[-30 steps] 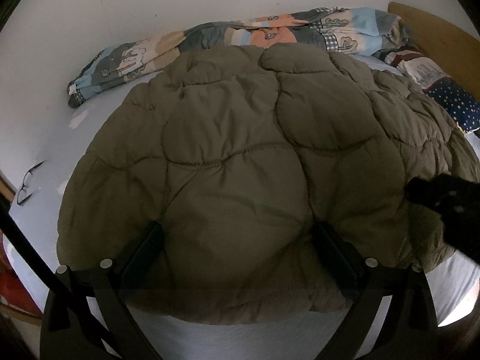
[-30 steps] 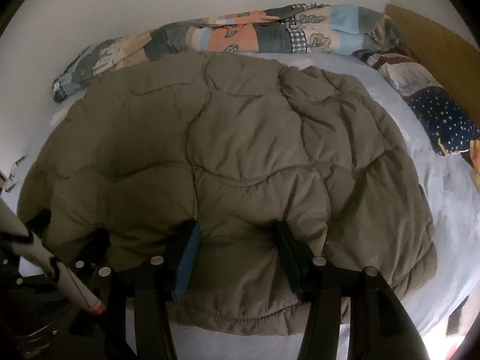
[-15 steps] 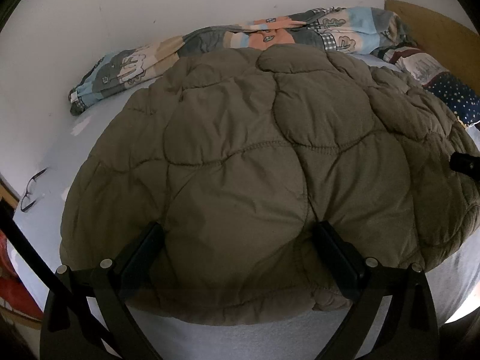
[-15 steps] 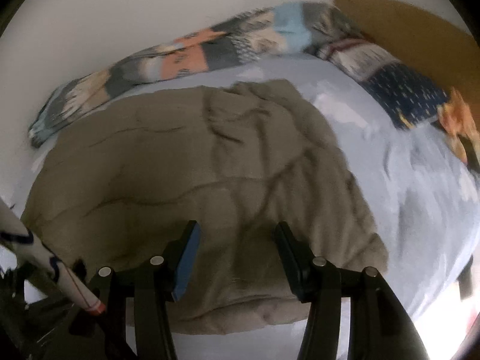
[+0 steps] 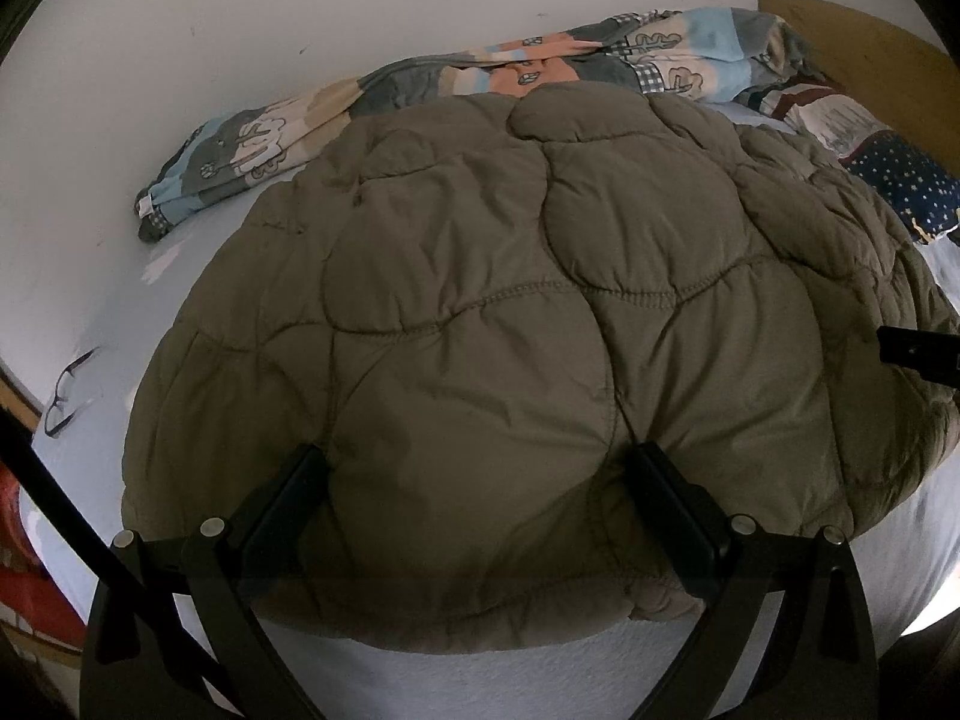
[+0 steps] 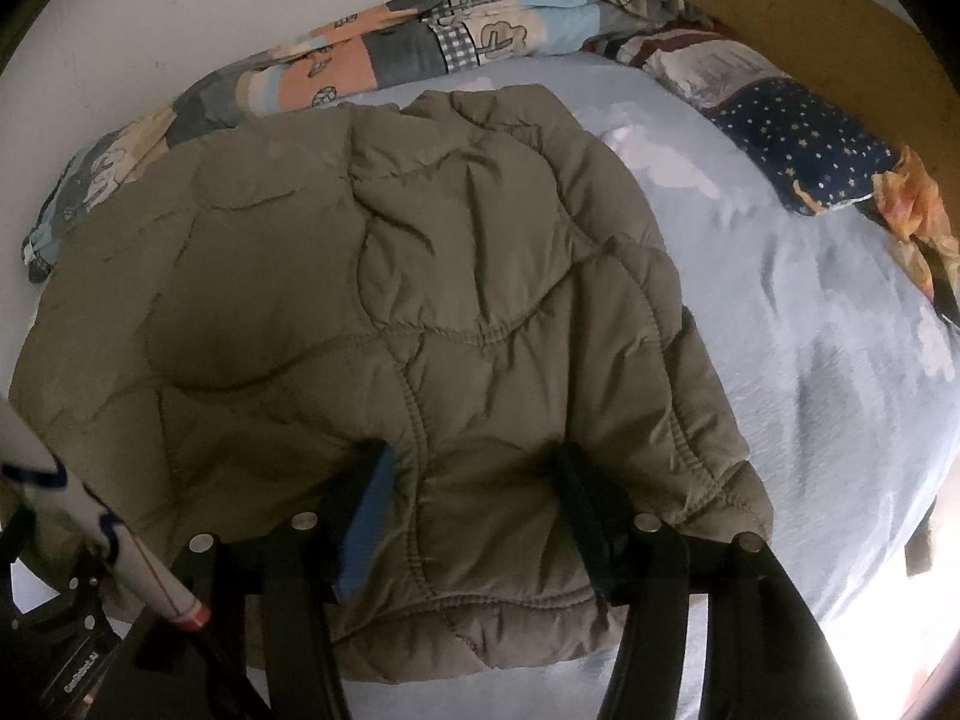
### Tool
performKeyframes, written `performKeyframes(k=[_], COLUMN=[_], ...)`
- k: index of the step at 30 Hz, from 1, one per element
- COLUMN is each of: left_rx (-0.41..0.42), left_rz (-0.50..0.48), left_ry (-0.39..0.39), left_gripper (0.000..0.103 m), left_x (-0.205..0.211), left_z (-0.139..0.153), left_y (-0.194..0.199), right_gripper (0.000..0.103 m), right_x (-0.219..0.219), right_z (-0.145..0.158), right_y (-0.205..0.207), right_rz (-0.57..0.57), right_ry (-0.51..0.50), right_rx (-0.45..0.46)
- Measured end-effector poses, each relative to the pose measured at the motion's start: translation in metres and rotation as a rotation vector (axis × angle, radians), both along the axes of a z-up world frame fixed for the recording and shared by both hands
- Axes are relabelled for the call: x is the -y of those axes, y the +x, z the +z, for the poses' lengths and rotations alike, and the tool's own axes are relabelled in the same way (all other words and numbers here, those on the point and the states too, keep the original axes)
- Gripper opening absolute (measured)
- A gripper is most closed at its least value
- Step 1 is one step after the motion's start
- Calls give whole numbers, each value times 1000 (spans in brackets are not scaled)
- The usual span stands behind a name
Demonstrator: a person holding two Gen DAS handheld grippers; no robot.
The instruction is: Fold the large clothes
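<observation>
An olive quilted puffer jacket (image 5: 516, 348) lies spread on the light blue bed; it also shows in the right wrist view (image 6: 372, 330). My left gripper (image 5: 480, 468) is open, its two fingers wide apart over the jacket's near hem. My right gripper (image 6: 474, 468) is open over the jacket's near right corner, one pad blue (image 6: 366, 534). A tip of the right gripper (image 5: 918, 351) shows at the right edge of the left wrist view. Neither gripper holds cloth.
A patchwork duvet (image 5: 480, 84) lies bunched along the white wall behind the jacket. A star-patterned pillow (image 6: 798, 144) sits at the back right by the wooden headboard (image 6: 840, 18). Glasses (image 5: 66, 390) lie on the sheet at the left. Bare sheet (image 6: 810, 360) lies right of the jacket.
The right gripper has swung to the right, toward the jacket's right edge, so more bare sheet shows. The left gripper has stayed almost still over the hem.
</observation>
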State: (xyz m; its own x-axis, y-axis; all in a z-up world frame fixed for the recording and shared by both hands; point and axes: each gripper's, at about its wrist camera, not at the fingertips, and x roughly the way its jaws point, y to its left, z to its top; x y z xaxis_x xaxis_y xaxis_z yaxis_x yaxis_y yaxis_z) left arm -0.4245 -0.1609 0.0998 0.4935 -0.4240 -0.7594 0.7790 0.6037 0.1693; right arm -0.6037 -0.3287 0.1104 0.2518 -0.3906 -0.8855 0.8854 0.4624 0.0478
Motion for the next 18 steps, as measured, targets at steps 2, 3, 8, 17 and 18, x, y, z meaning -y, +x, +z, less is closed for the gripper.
performKeyframes(k=[2,3,8,17,18], left_rx=[-1,-4,-7,3,-31], left_rz=[0,0,2,152,175], left_ry=[-1,-4,-30,-107,-102], left_gripper=[101,101,101,101,101], left_x=[0,-1,-3,-27,-29], left_z=[0,1,9,26,22], left_y=[0,1,0,33,42], right_gripper=[61,61,61,62,62], right_x=[-1,-2,-6,-25,-24], right_z=[0,1,14,35,35], right_y=[0,-1,-7,3,4], right_rz=[4,3,-1,65,69], right_ry=[-4,-5,-30,-129,-128], right_rx=[-1,3,61,138,138])
